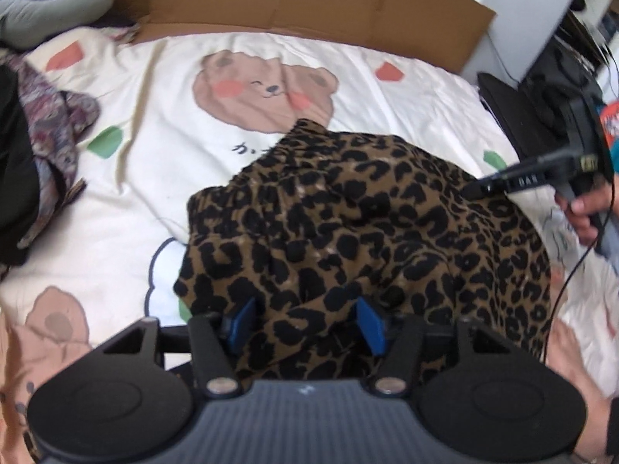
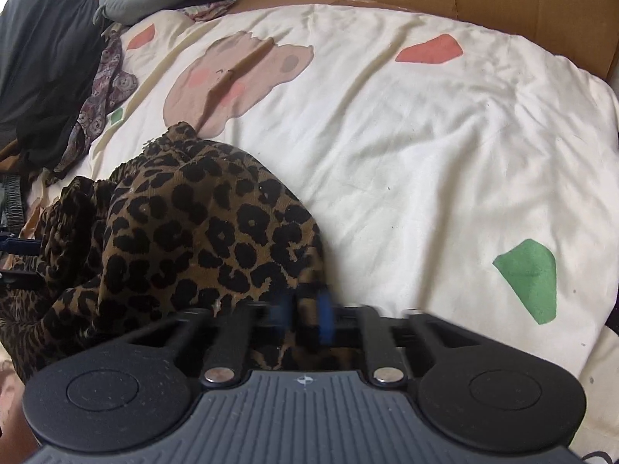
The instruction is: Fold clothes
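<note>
A: Report the scene, left to right.

B: At far left, a dark pile of patterned clothes [image 1: 42,147] lies on the cream bear-print bed cover [image 1: 162,178]. At centre, the brown leopard-print fabric garment [image 1: 367,224] sits bunched on the bed. A brown cardboard sheet [image 1: 309,0] stands behind it.

A: Left gripper?

B: The left gripper [image 1: 309,323] has its blue fingers [image 1: 369,324] spread, with leopard fabric lying between them. They are not clenched on it.

A: Right gripper?

B: The right gripper [image 2: 305,311] is at the garment's right edge. Its blue fingers [image 2: 325,309] stand close together, apparently pinching a fabric fold. Motion blur limits certainty.

A: Step in hand?

B: Judged: acquiring both edges before the fold. The garment is not yet flat.

A: Next move?

B: Close the left fingers on the near hem. Then draw both edges apart to flatten the cloth.
</note>
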The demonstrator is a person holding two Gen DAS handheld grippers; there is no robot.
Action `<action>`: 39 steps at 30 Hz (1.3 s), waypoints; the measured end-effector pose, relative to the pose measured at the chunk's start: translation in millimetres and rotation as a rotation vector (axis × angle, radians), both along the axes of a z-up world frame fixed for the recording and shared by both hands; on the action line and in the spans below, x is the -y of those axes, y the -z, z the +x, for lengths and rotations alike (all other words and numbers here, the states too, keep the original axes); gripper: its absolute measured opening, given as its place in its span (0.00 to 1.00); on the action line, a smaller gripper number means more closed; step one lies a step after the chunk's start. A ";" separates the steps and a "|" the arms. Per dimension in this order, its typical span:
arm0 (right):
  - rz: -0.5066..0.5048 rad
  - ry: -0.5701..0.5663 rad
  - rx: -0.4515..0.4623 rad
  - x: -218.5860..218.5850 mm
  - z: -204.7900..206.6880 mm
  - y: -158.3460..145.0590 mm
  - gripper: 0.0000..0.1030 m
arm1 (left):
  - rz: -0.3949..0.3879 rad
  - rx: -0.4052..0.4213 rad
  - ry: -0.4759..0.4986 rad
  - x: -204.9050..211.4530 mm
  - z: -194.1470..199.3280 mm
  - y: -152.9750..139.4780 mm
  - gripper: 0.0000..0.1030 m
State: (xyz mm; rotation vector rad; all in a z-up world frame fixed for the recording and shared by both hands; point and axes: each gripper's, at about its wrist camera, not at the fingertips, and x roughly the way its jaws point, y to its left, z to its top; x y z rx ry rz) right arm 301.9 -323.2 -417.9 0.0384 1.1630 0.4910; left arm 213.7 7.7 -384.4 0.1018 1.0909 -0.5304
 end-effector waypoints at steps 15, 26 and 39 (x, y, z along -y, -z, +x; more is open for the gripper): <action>0.000 0.101 0.020 43.5 -19.6 -46.2 0.00 | -0.001 0.035 -0.031 -20.6 -5.6 -12.9 0.03; -0.049 0.178 0.043 80.4 -51.1 -85.0 0.00 | -0.086 0.108 -0.197 -49.9 -2.5 -53.5 0.02; -0.136 0.252 0.022 121.1 -75.5 -125.1 0.01 | -0.075 0.075 -0.301 -79.7 8.5 -58.1 0.02</action>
